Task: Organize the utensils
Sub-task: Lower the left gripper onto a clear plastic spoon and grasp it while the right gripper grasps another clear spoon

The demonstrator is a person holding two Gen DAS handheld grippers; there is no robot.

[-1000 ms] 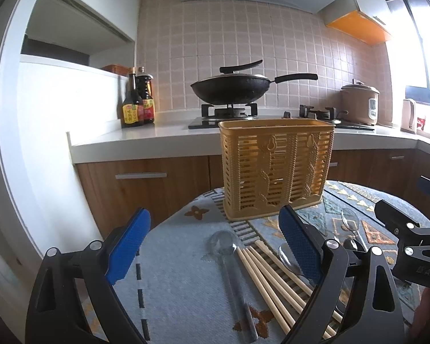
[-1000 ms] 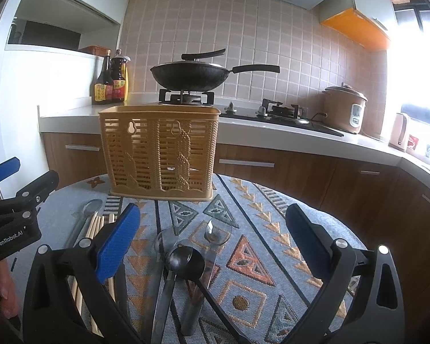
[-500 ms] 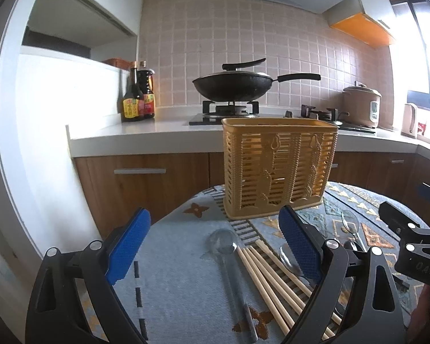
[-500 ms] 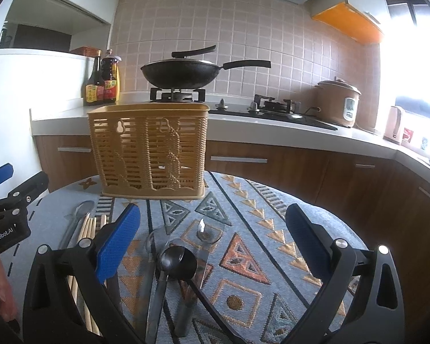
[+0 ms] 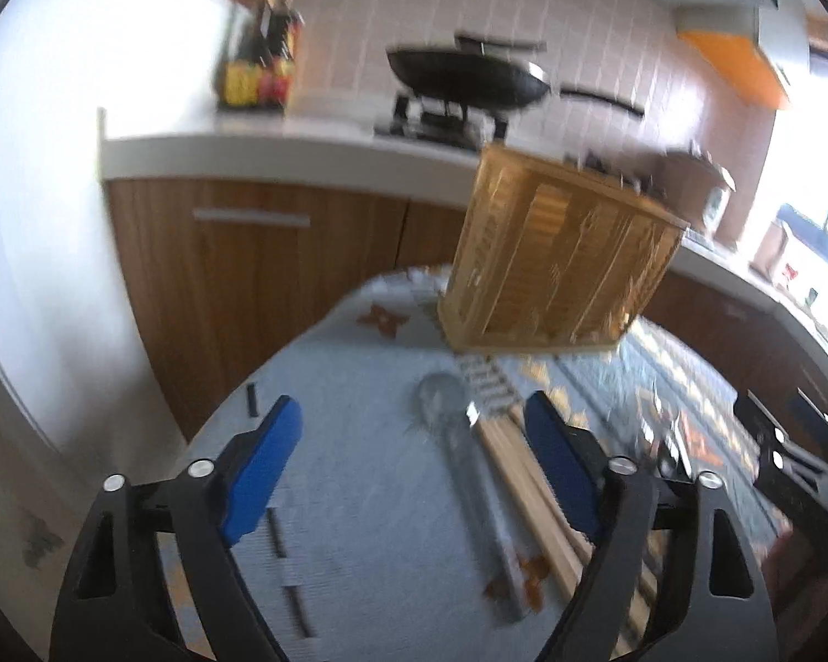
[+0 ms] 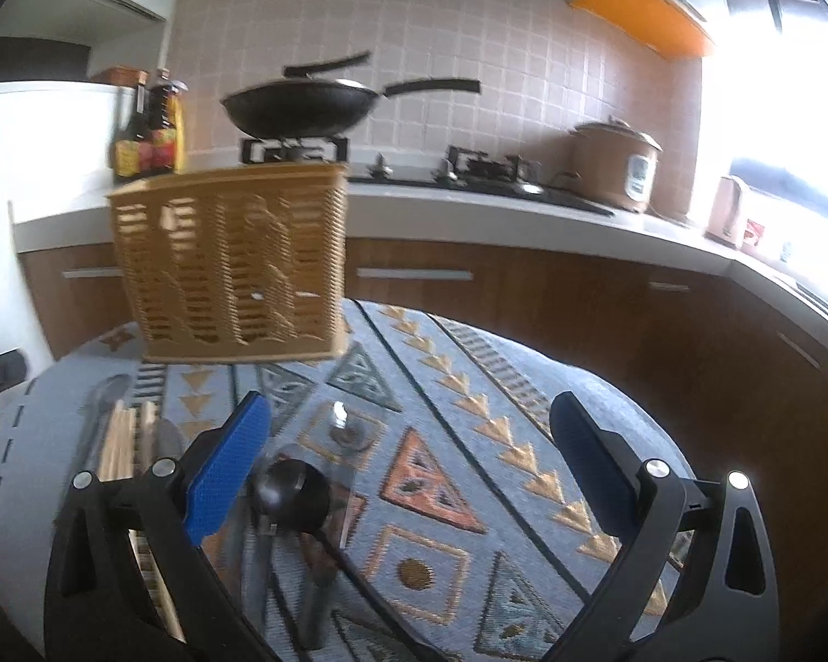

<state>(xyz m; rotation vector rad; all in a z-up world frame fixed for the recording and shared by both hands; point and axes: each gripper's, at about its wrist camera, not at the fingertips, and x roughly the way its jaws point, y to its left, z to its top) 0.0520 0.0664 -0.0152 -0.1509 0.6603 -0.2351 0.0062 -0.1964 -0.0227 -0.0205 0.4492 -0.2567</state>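
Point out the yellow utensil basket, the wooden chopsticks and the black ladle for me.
yellow utensil basket (image 6: pixel 232 259): right wrist view, slatted front wall.
wooden chopsticks (image 5: pixel 530 488): left wrist view, middle of the bundle.
black ladle (image 6: pixel 291 495): right wrist view, its round bowl.

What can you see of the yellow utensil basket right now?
The utensil basket is a tan-yellow, plastic-looking rectangular holder with slotted, lattice-like walls and an open top. It stands upright at the far side of the patterned tablecloth, in front of the kitchen counter. No utensils show above its rim, and neither gripper touches it. The wooden chopsticks and spoons lie on the cloth nearer the cameras, apart from it. The left wrist view is motion-blurred.
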